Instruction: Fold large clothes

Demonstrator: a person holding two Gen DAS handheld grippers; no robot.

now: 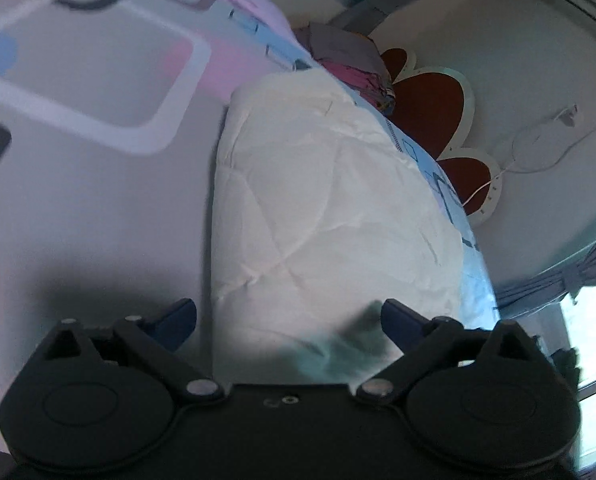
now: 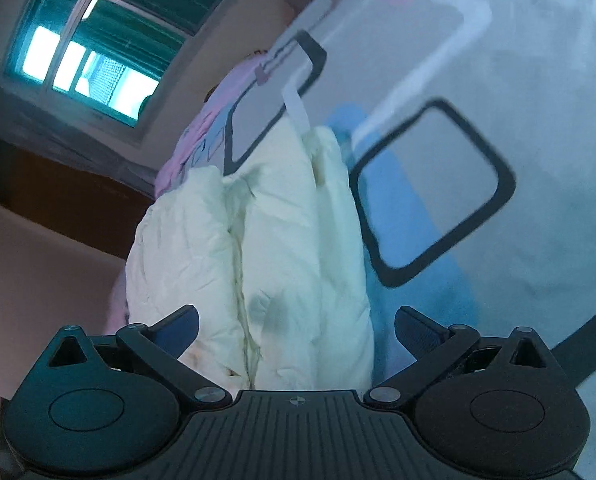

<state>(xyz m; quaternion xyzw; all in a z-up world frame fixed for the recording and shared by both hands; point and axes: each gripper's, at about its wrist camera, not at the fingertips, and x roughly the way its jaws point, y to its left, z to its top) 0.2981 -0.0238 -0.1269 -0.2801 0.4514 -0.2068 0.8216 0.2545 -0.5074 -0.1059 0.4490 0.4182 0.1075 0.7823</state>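
Observation:
A white quilted padded garment point(image 1: 329, 208) lies folded into a long bundle on a bed sheet point(image 1: 90, 184) printed with rounded squares. In the left wrist view my left gripper point(image 1: 288, 318) stands open just above the bundle's near end, its blue pads point(image 1: 178, 320) wide apart, nothing pressed between them. In the right wrist view the same white garment point(image 2: 258, 248) shows as stacked folded layers with a white strap at its far end. My right gripper point(image 2: 296, 326) is open over its near end; the fingers point(image 2: 417, 330) do not press the cloth.
A pile of pink and grey folded cloth point(image 1: 353, 64) sits at the bed's far end beside a red petal-shaped headboard point(image 1: 437, 112). A white cable point(image 1: 537, 152) hangs on the wall. A window point(image 2: 94, 52) and a brown cabinet point(image 2: 58, 196) lie past the bed's edge.

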